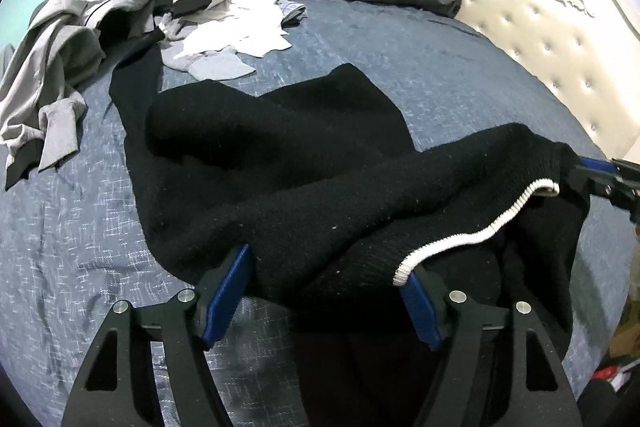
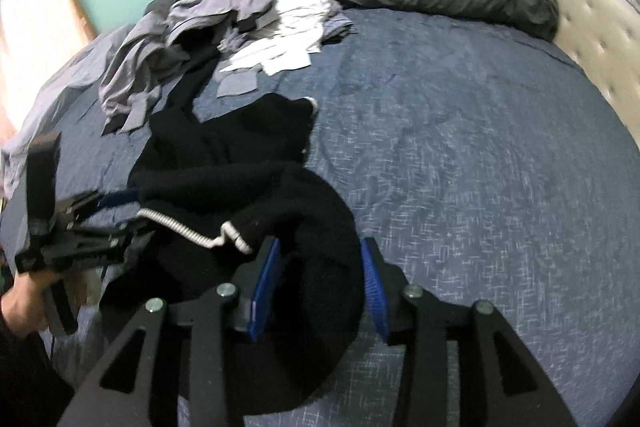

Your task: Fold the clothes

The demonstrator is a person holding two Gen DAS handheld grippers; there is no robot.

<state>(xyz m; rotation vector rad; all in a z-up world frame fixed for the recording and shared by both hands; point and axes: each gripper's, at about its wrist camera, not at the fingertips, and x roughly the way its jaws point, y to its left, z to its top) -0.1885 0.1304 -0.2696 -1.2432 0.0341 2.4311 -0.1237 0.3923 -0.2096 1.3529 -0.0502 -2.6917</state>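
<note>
Two grippers are working one black sweater [image 1: 304, 163], which is lying bunched on the blue bedspread [image 1: 460, 67], its white-trimmed hem [image 1: 460, 239] sagging toward six o'clock in the left wrist view. The left gripper [image 1: 328, 291] is standing wide with the hem's fabric draped between its blue pads [image 1: 224, 291], not pressing it. The right gripper [image 2: 320, 287] is standing part open around a thick roll of the knit, which is filling the gap; whether its pads are pinching, I cannot tell. Other clothes [image 1: 120, 27] are waiting at eleven o'clock. Judging by this, the sweater is being regripped at the hem. Next, both jaws need firm bites on separate hem corners before spreading it flat.
</note>
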